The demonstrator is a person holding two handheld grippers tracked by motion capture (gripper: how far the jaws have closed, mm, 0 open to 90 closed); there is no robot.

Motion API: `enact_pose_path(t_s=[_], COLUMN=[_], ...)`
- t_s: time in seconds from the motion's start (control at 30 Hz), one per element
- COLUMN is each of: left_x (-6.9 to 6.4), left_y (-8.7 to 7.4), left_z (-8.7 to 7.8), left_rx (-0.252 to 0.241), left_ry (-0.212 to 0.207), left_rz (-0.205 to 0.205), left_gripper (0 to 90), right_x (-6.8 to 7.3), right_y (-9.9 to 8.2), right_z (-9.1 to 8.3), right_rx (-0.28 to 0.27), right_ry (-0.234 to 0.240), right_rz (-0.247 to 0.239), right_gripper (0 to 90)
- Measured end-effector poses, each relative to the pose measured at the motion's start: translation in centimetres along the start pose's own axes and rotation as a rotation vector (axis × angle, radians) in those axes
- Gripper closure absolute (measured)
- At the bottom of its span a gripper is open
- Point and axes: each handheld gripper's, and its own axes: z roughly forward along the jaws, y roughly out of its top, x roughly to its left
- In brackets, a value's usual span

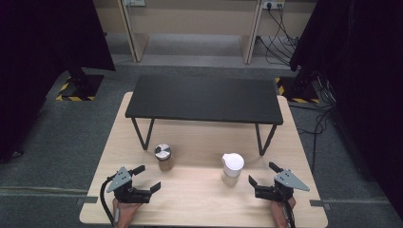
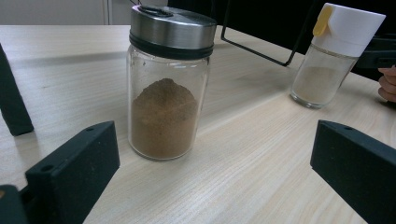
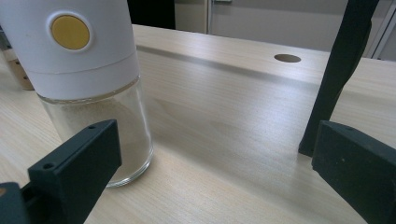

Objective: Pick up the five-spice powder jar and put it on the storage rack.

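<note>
A pale wood-grain desk stands on grey carpet, with black curtains hanging at both sides of the room and beige panelled furniture along the far wall. Cables trail down from a wall socket at the far right, and yellow-and-black striped stand bases sit on the carpet off each far corner of the desk. A low black shelf on thin metal legs covers the far half of the desk.

Just in front of that shelf, toward the near half of the desk, stand two upright containers, well apart from each other. The glass jar with a steel lid, partly filled with brown powder, is left of centre; the white-capped shaker (a yellow tab on its cap, pale powder inside) is right of centre.

The left gripper rests near the near-left corner, its jaws spread wide and holding nothing; in the left gripper view the jar stands between and beyond the jaws, untouched. The right gripper lies near the near-right corner, jaws likewise wide apart and empty; in the right gripper view the shaker stands close behind one jaw, though whether they touch I cannot tell. A round hole shows in the desk surface farther off
</note>
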Motion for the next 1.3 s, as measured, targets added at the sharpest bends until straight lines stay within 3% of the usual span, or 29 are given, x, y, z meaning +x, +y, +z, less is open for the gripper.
enact_pose_path(t_s=[1.07,1.3], left_x=[-0.46,-0.75], left_y=[-0.26,-0.05], left_z=[-0.05,0.26], left_rx=[-0.022,-0.053], left_ry=[0.016,0.018], left_rz=[0.012,-0.003], left_gripper=[1.5,1.7], right_x=[0.11,0.11], right_y=[0.02,-0.01], right_z=[-0.02,-0.04], right_rx=[0.001,0.000], right_ry=[0.003,0.003], right_rz=[-0.013,-0.012], right_gripper=[1.4,1.4])
